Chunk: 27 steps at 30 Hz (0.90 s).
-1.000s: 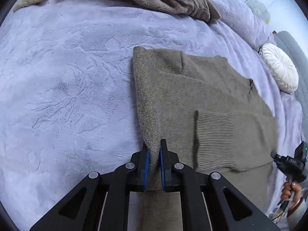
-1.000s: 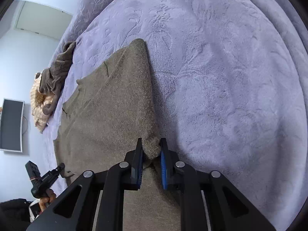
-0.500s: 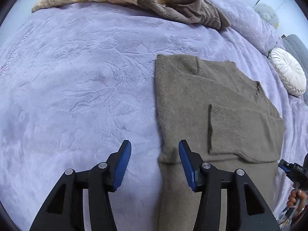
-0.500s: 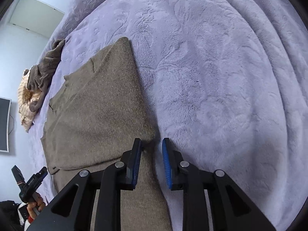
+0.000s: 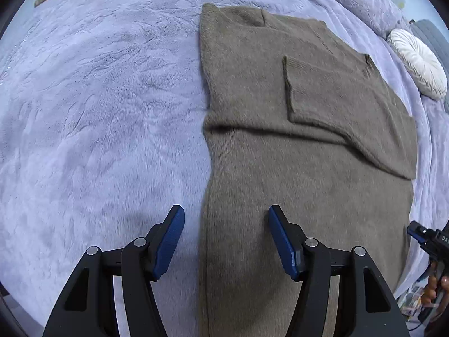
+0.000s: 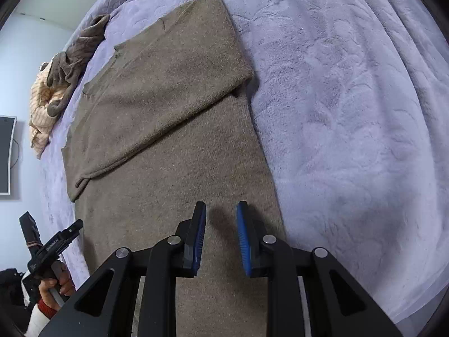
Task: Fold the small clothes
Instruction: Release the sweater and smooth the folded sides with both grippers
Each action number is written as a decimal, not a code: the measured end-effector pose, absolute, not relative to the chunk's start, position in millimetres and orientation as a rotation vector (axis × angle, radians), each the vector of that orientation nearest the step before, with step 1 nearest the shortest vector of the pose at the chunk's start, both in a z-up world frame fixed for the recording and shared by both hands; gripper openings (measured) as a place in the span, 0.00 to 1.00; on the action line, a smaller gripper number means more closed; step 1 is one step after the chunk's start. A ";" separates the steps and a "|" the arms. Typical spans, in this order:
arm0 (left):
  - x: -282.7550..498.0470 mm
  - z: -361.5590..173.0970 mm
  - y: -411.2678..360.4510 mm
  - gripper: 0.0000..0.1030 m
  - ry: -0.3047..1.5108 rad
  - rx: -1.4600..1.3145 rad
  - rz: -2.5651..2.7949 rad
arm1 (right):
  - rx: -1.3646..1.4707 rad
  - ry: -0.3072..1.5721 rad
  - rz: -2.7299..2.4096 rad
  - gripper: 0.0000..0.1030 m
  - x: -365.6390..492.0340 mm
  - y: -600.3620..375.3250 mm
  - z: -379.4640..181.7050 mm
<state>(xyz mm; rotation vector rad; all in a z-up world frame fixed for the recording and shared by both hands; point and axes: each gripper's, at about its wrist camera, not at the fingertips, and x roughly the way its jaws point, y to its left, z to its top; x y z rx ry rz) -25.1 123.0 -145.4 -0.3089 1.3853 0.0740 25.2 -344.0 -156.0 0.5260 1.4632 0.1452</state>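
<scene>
Left tool [image 5: 226, 234]: held open and empty over the sweater's left edge.
Sweater [image 5: 294, 146]: laid flat on the bed [image 5: 98, 98], top part folded down.
Right tool [image 6: 220, 236]: open, empty, above the sweater.
Risk: the folded flap could be dragged askew if only one layer is pinched.

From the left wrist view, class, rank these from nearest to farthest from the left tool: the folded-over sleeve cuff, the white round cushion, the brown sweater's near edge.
1. The brown sweater: its near edge runs between the open fingers of the left tool.
2. The sleeve cuff: farther up, right of centre, on the sweater.
3. The white round cushion: far right, beyond the sweater.
</scene>
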 end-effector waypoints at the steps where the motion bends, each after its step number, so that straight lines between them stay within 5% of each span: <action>1: -29.1 -141.9 119.7 0.61 1.392 -0.305 0.069 | 0.533 1.463 0.144 0.31 22.7 -344.5 -154.3; 4: -37.5 -132.5 111.3 0.61 1.396 -0.291 0.067 | 0.547 1.461 0.140 0.43 14.6 -342.9 -146.5; 15: -68.1 -99.6 81.3 0.62 1.411 -0.269 0.032 | 0.538 1.489 0.195 0.50 0.8 -321.8 -127.5; 17: -75.7 -94.1 75.0 0.92 1.405 -0.263 0.042 | 0.526 1.498 0.213 0.50 -0.3 -317.1 -125.2; 27: -94.3 -86.1 41.2 0.95 1.398 -0.255 0.146 | 0.456 1.527 0.321 0.65 1.0 -314.4 -118.6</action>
